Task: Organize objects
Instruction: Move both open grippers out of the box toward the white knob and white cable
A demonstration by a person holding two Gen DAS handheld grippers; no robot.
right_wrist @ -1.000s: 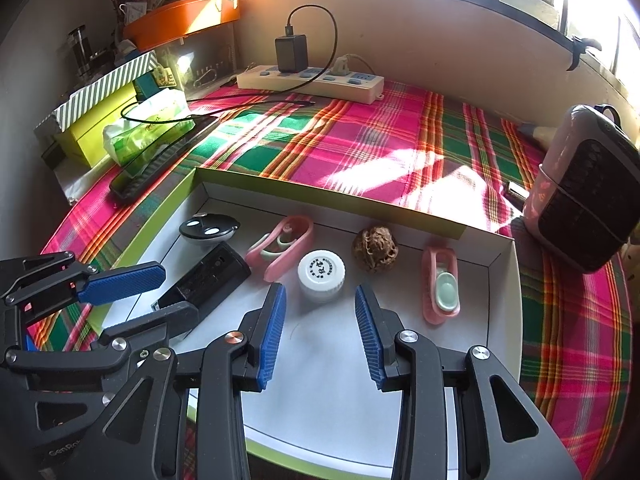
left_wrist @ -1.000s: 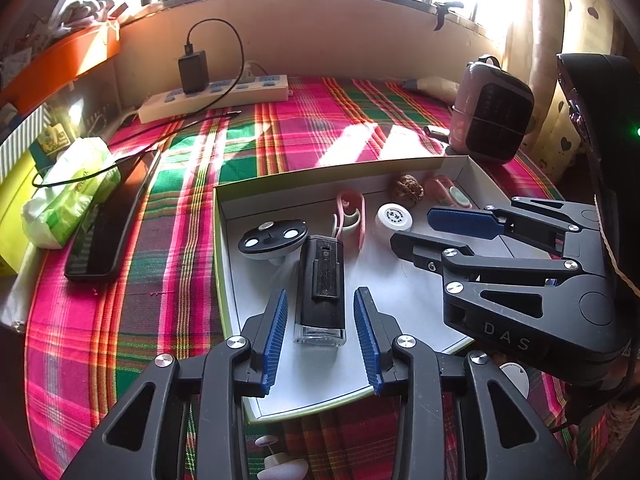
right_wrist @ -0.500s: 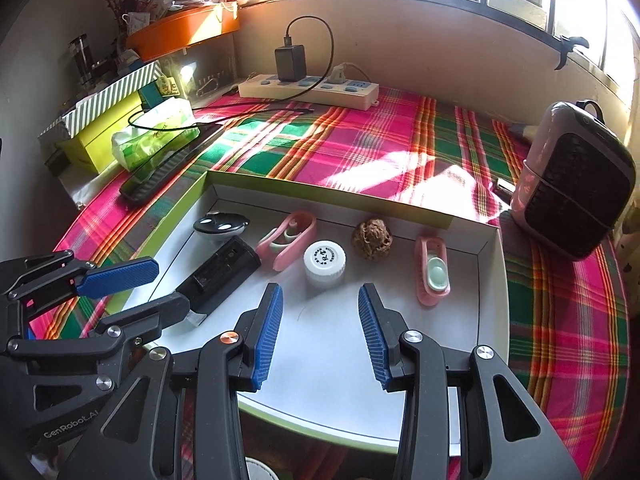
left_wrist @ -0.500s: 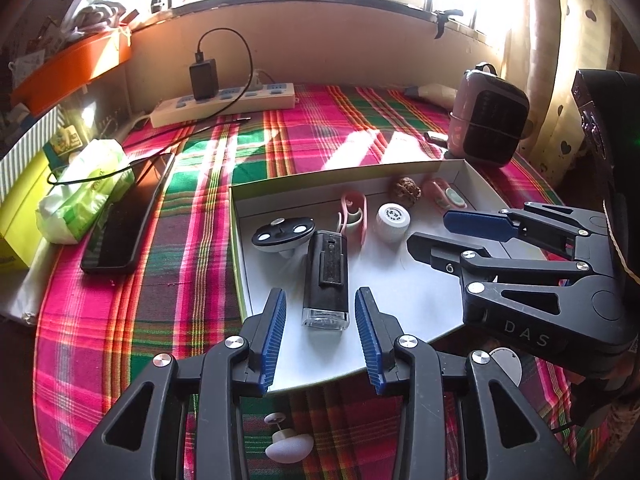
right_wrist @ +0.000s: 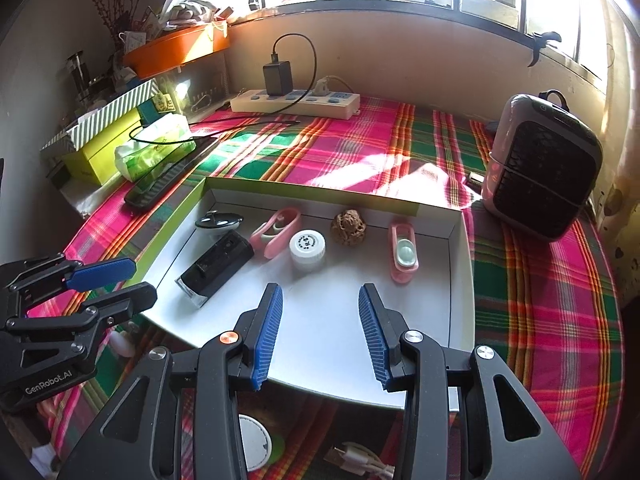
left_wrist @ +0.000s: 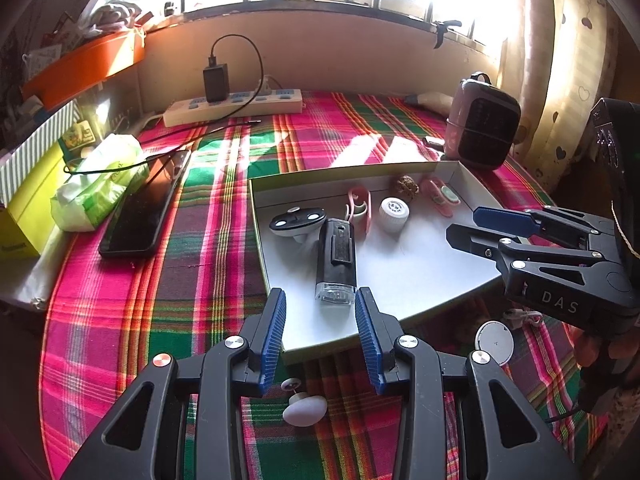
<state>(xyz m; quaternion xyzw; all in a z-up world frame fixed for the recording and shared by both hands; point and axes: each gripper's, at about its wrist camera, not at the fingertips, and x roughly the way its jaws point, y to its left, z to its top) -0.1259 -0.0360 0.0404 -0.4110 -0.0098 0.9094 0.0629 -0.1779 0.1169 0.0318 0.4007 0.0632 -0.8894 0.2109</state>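
A white tray (left_wrist: 420,268) (right_wrist: 332,320) with a green rim holds several small things. These include a black device with a clear end (left_wrist: 336,256) (right_wrist: 216,266), an oval black remote (left_wrist: 298,220), a pink clip (left_wrist: 359,208), a white cap (left_wrist: 394,212) (right_wrist: 307,246), a walnut (right_wrist: 349,227) and a pink case (right_wrist: 404,252). My left gripper (left_wrist: 320,294) (right_wrist: 143,278) hangs open over the tray's near left edge, just short of the black device. My right gripper (right_wrist: 320,288) (left_wrist: 462,222) is open above the tray's bare near part. Neither holds anything.
On the plaid cloth in front of the tray lie a white knob (left_wrist: 304,410), a white disc (left_wrist: 494,342) (right_wrist: 252,440) and a white cable (right_wrist: 360,460). A phone (left_wrist: 148,208), tissue pack (left_wrist: 100,180) and power strip (left_wrist: 236,106) lie left and behind. A heater (right_wrist: 544,168) stands at the right.
Both grippers have drawn back and slightly up from the tray, so it looks smaller. The white knob and disc on the cloth have come into view.
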